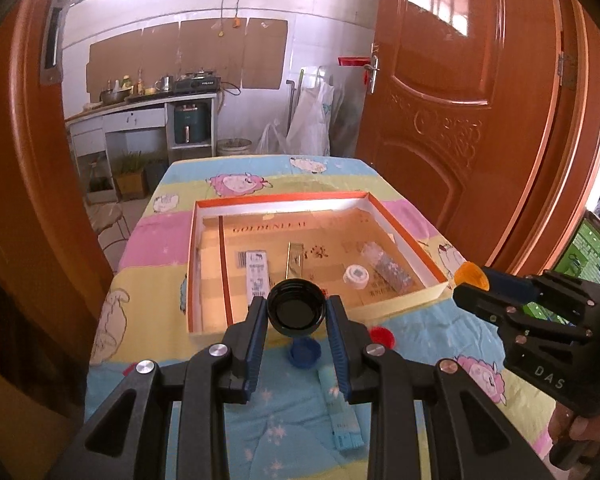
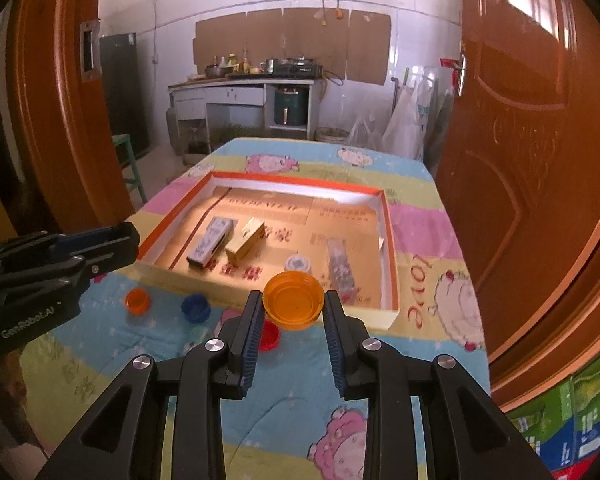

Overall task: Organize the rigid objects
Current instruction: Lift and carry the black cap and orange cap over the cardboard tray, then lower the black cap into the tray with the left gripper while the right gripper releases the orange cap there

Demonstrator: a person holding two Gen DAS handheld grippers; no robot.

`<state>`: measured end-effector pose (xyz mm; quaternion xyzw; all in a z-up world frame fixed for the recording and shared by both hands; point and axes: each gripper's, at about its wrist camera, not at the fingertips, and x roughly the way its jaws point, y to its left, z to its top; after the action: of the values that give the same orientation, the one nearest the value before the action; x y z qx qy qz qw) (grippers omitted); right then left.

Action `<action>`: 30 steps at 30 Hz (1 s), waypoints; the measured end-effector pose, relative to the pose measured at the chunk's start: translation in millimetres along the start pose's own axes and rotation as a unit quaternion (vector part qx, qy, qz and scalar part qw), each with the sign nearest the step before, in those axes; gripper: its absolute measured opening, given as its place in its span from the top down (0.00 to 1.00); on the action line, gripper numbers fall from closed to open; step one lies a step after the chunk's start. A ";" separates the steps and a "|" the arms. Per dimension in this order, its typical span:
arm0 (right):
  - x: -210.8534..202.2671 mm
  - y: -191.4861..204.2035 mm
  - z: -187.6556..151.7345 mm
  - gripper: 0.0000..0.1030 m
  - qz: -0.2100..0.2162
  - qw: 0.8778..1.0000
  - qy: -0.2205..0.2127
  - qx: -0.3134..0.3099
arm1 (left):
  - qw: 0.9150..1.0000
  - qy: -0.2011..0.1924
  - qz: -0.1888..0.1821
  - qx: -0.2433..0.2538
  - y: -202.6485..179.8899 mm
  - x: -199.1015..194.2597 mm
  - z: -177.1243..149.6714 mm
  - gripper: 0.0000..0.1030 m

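Left tool [image 1: 297,311] clamped on round black plastic cap [image 1: 297,313], open side facing camera, held above near wall of shallow orange-rimmed cardboard box [image 1: 280,201]. Small orange cap [image 2: 137,301], blue cap [image 2: 195,307], red cap [image 2: 269,334] lie loose on cartoon-print cloth of counter [image 2: 432,216], just before box. Right tool [image 2: 293,307] clamped on round translucent orange plastic cap [image 2: 293,300], over box's near edge.

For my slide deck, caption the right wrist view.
Right gripper holds an orange cap above the tablecloth, facing the shallow box.
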<state>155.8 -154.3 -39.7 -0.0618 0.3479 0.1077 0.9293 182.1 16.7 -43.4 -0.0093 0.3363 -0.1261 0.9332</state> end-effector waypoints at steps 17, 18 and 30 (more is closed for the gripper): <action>43.0 -18.1 54.6 0.71 0.028 1.000 0.005 0.001 | 1.000 0.011 0.007 0.002 2.4 44.3 49.2 0.70; 47.3 -19.1 57.6 0.71 0.029 1.000 0.007 0.001 | 1.000 0.015 0.007 0.002 2.7 49.4 52.3 0.70; 102.0 -34.8 97.5 0.71 0.059 0.997 0.039 0.005 | 0.998 0.065 -0.002 -0.007 14.9 108.4 87.3 0.70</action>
<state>300.9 -153.5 -32.4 -0.0405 0.3879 0.1583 0.9071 320.9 -1.0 -45.2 -0.0077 0.3975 -0.1258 0.9089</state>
